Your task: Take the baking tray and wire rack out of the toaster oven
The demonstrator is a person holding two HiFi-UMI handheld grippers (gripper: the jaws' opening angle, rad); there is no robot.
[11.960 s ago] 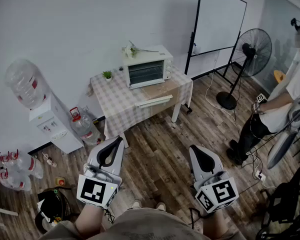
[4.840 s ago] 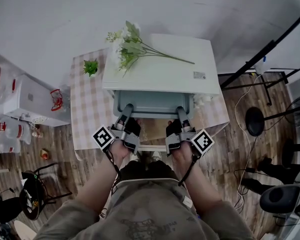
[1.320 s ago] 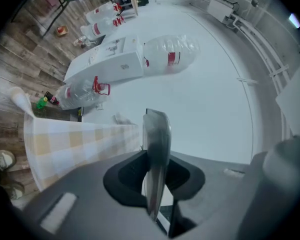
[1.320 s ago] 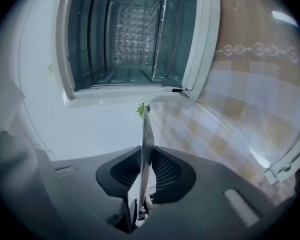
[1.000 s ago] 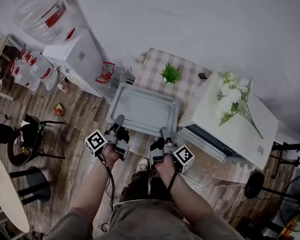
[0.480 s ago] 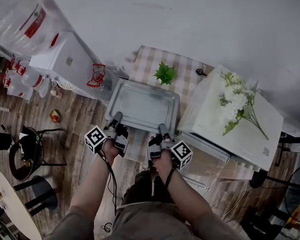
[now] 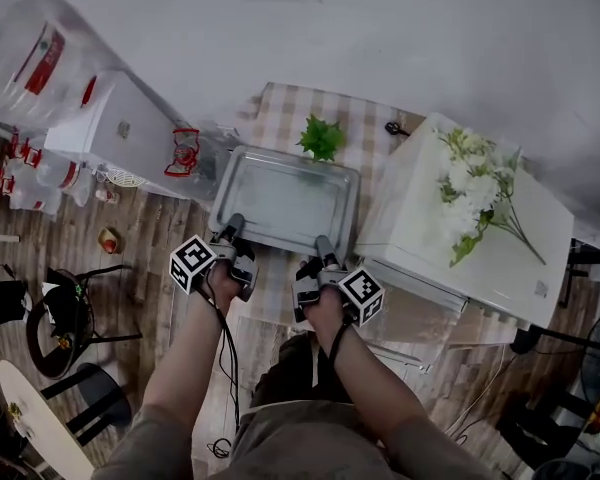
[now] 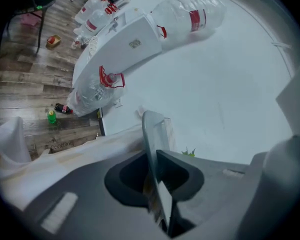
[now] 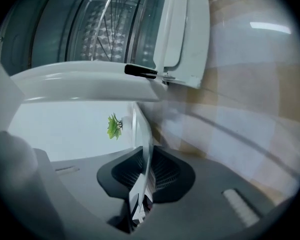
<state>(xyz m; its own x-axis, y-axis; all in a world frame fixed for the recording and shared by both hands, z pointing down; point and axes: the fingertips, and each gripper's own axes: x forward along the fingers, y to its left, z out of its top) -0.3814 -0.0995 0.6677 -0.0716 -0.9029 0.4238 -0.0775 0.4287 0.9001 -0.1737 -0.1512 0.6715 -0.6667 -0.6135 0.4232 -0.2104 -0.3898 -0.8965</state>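
**Tray clear of the oven, held by both grippers**

Wood-plank floor, pale wall, small table under a beige-and-white checked cloth [image 7: 280, 116]. On its right part stands the white box-shaped toaster oven [image 7: 480, 243], its glass door [image 7: 417, 290] dropped open toward the person. A spray of white artificial flowers [image 7: 472, 180] lies on the oven top. A small green potted plant [image 7: 321, 137] stands on the cloth at the far edge.

The grey rectangular metal baking tray [image 7: 285, 196] is outside the oven, just left of it, over the left part of the table. Whether it touches the cloth cannot be told.

Left gripper [image 7: 233, 231]: jaws narrow, clamped on the tray's near rim at its left corner; the rim runs edge-on between the pads.

Right gripper [image 7: 322, 249]: jaws narrow and just been closing, with the tray's near rim between them at the right corner, pads pressed on it.

The thin metal wire rack [image 9: 106, 30] is inside the oven cavity, seen in the right gripper view.

A white water dispenser [image 7: 108, 128] stands left of the table.
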